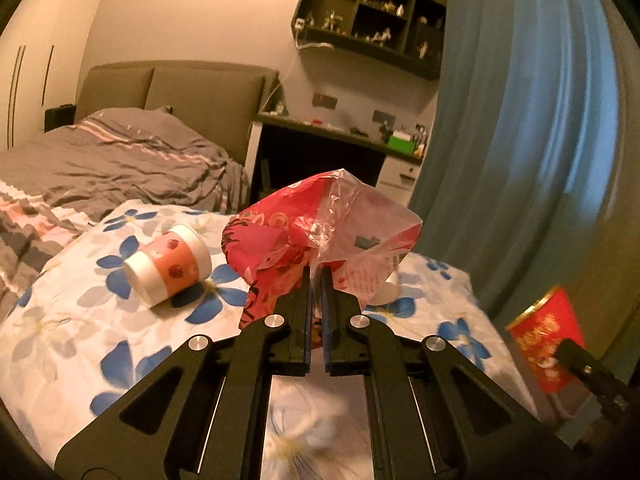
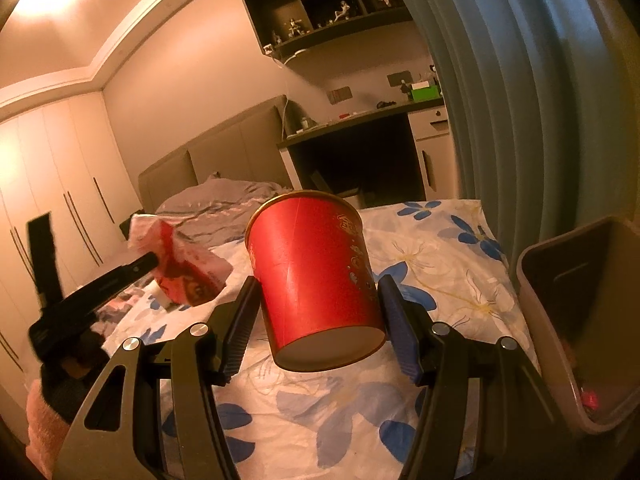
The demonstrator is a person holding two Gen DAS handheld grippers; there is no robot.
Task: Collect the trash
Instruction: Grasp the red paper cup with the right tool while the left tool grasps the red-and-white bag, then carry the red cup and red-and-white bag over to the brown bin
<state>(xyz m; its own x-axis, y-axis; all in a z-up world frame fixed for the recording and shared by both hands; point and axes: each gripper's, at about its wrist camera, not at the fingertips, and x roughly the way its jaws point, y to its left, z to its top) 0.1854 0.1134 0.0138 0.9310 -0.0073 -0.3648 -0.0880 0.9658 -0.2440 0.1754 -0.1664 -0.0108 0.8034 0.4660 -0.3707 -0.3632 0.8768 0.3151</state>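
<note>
Clearly both hands are loaded — the left gripper (image 1: 316, 276) pinches a crumpled red wrapper (image 1: 304, 236) mid-frame, the right gripper (image 2: 316, 300) clamps a red cup (image 2: 316, 276), and the bin (image 2: 560, 320) sits at right edge, nearer the cup.

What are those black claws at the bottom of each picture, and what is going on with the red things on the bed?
They are hand-held grippers, one in each of a person's hands, each with a camera looking along its fingers. In the left camera's picture the left gripper is shut on a crumpled red plastic bag. In the right camera's picture the right gripper clamps a red paper cup between its pads. Both are held over a flowered bedcover, where a pink and white cup lies on its side. A bin stands at the right.
</note>
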